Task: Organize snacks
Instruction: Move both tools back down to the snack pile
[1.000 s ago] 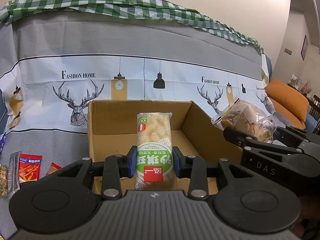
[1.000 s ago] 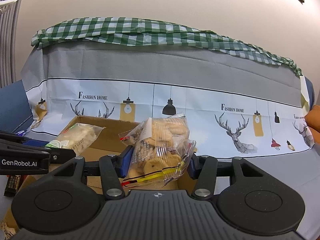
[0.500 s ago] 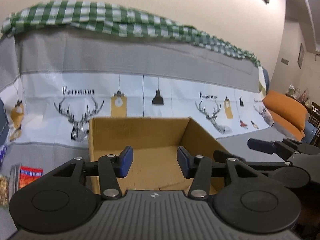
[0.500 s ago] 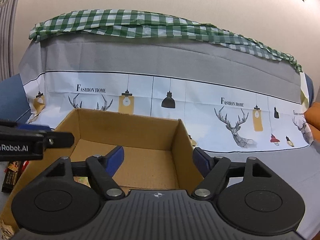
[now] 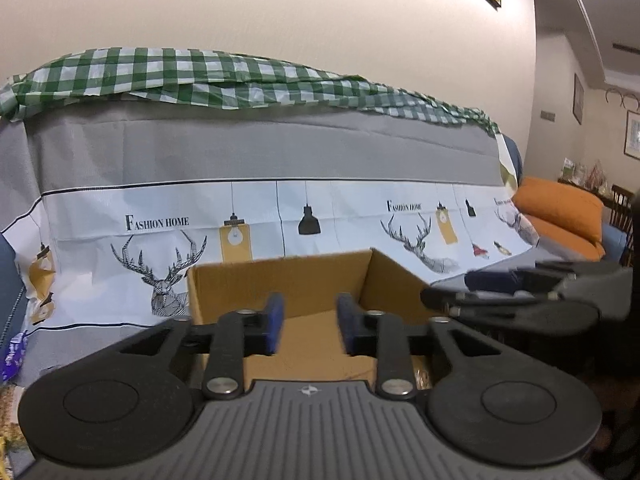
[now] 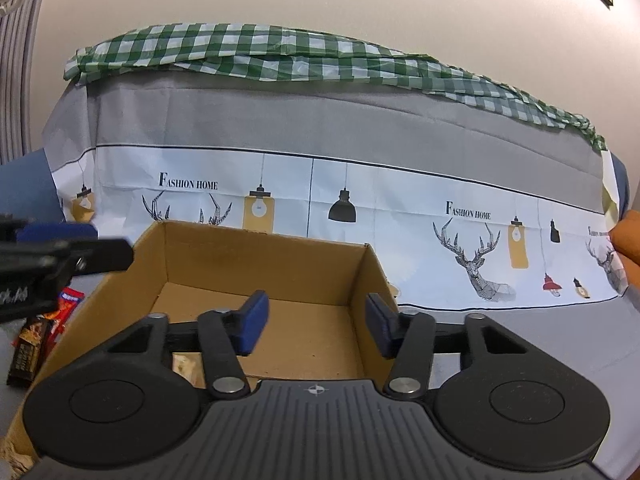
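Snacks [image 6: 40, 332] lie beside box [image 6: 260, 258].

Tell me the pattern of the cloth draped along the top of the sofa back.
Green-and-white check cloth, clearest in the right wrist view.

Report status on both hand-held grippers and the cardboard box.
Left hand-held gripper and right hand-held gripper both empty, jaws closing. Cardboard box open below them, a snack just visible inside. Nothing in the way.

Open brown cardboard box [image 6: 264, 256] upright on grey cover; red snack packets [image 6: 66, 306] lie beside its left wall.
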